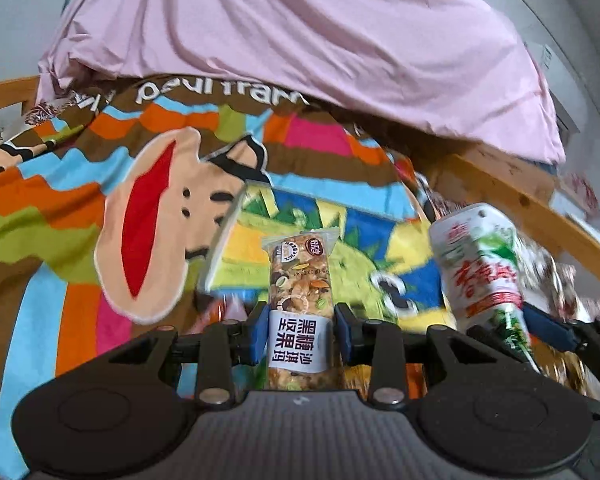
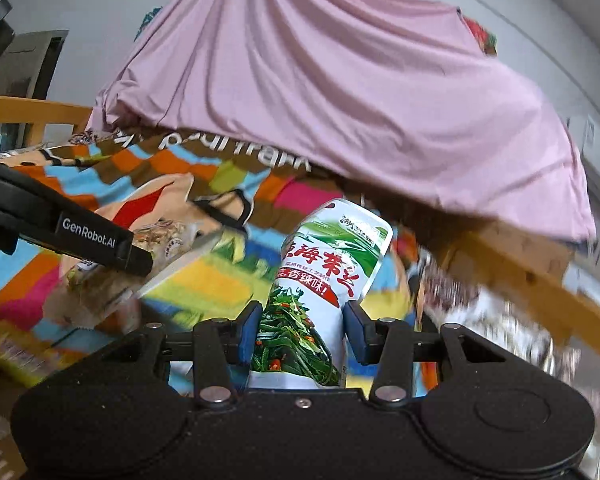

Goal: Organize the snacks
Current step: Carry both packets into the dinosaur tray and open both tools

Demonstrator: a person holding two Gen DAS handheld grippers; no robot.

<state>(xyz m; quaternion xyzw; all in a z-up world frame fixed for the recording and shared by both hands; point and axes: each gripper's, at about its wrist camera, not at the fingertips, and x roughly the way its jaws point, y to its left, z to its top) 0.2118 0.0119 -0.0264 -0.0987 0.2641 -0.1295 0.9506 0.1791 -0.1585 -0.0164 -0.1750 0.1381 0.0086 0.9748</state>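
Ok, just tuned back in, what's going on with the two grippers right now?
Each gripper has a snack in its jaws, held up over the colourful cartoon blanket. The left gripper is shut on a nut bar in a clear wrapper. The right gripper is shut on a white and green seaweed snack pouch. More packets lie blurred on the blanket at the lower left of the right view. A pink sheet hangs behind.

Both wrist views face the bedspread [image 1: 80, 208] closely.
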